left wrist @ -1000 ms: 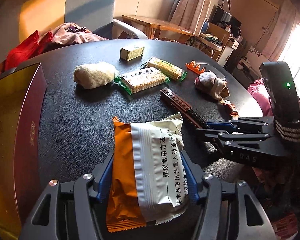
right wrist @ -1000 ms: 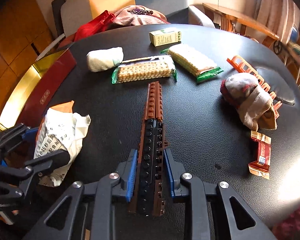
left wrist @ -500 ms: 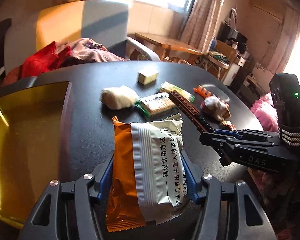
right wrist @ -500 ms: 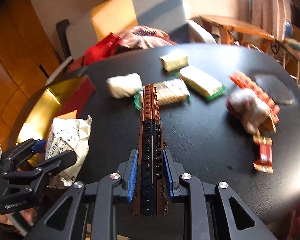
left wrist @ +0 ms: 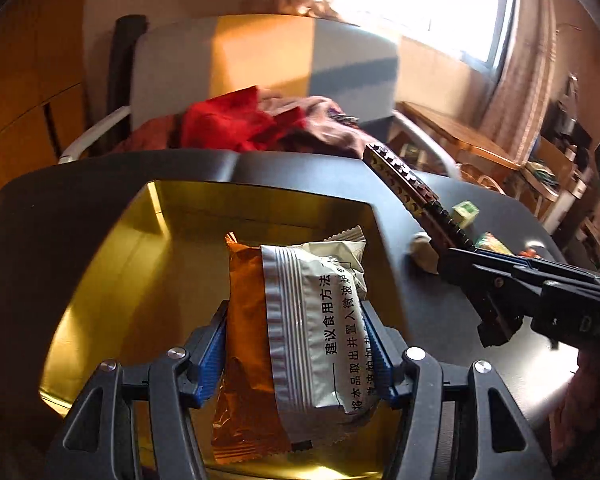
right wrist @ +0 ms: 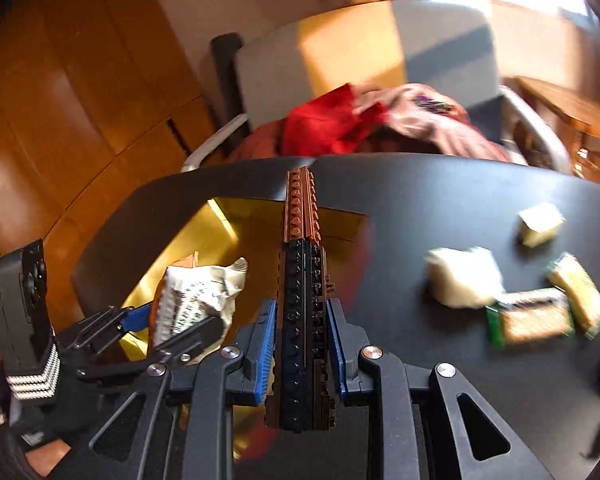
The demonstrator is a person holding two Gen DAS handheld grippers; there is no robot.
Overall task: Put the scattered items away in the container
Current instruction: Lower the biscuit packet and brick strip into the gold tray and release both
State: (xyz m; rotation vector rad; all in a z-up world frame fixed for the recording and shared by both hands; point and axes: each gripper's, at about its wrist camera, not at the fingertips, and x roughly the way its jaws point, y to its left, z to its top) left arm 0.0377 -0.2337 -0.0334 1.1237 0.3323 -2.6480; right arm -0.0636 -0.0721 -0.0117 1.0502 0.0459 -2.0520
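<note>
Jaws of the left gripper (left wrist: pixel 296 344) clamp an orange-and-silver packet (left wrist: pixel 296 320) held above the gold box (left wrist: pixel 112 280). Jaws of the right gripper (right wrist: pixel 302 344) clamp a brown-and-black brick bar (right wrist: pixel 302 280), its tip over the box's right edge. Right of the box, on the desk (right wrist: pixel 420 200), lie a sock ball (right wrist: pixel 462 278) and cracker packs (right wrist: pixel 534 318).

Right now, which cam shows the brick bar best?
Right wrist: the brick bar runs full length down the frame's centre, clamped in the right hand-held gripper. Left wrist shows it only obliquely at the right edge, its near end hidden by that gripper.
</note>
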